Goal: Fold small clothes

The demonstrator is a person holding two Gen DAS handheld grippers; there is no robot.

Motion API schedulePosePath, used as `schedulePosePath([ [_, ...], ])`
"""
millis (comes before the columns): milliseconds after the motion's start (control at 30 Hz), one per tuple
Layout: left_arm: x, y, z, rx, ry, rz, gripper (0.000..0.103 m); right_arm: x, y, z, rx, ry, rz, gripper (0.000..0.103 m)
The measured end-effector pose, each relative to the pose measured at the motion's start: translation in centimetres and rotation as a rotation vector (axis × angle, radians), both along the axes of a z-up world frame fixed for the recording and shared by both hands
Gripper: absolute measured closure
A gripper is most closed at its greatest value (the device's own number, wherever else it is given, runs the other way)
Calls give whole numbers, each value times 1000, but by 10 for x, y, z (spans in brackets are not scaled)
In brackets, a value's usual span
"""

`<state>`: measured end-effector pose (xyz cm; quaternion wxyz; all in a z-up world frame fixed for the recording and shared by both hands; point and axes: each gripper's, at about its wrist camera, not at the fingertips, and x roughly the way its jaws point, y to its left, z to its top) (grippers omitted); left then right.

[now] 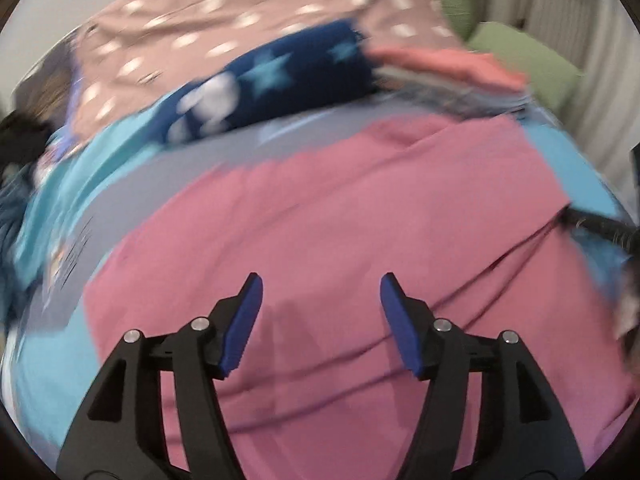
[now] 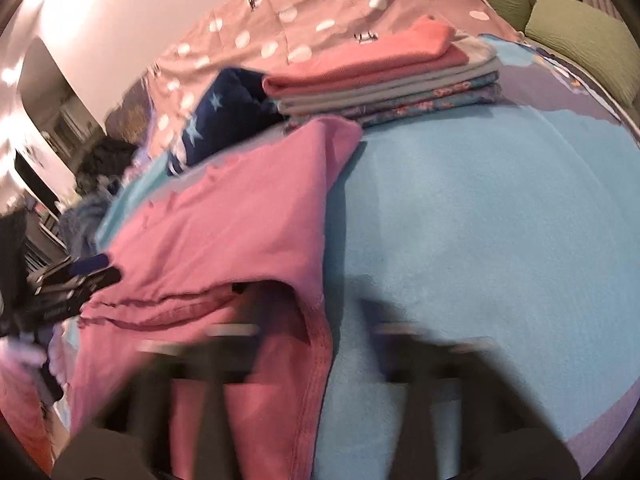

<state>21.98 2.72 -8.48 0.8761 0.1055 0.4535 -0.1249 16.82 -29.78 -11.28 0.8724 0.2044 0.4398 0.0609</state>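
Two claws at work: my left claw hovers spread above the pink garment; my blurred right claw is pressed together at its hem.

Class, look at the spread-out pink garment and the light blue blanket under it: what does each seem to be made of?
The spread-out pink garment looks like thin matte cotton knit: soft creases, a stitched hem. The light blue blanket beneath looks like fleece, slightly fuzzy and unshiny, though blur leaves that uncertain.
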Motion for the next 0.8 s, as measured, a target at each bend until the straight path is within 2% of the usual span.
schedulePosePath([
  [33,-4,12,-9,43,1,46,39,-5,-7,2,29,15,-29,100],
  [100,-12,34,-16,-40,1,85,36,-19,-22,2,111,50,-51,100],
  [167,-22,54,-16,-128,4,116,36,-28,-18,-5,69,64,-21,100],
  [233,-29,58,-15,-126,-12,115,36,-34,-9,-2,-15,15,20,100],
  [267,-32,58,-14,-121,-16,113,36,-34,-9,1,-17,12,25,99],
  [333,-39,63,-11,-125,-20,119,36,-37,-13,9,-23,17,11,86],
  [367,-42,66,-8,-131,-20,129,36,-39,-15,10,-30,14,-1,76],
  [400,-52,69,-7,-138,-26,140,36,-42,-18,14,-41,7,-9,73],
  [500,-75,93,-4,-189,-40,210,36,-55,-25,15,-62,-7,-17,73],
  [600,-104,122,-11,-275,-6,288,36,-71,-29,7,42,19,13,73],
  [667,-126,132,-17,-299,17,300,35,-85,-27,3,76,19,32,72],
  [800,-159,137,-21,-305,26,279,35,-110,-20,8,62,6,58,72],
])
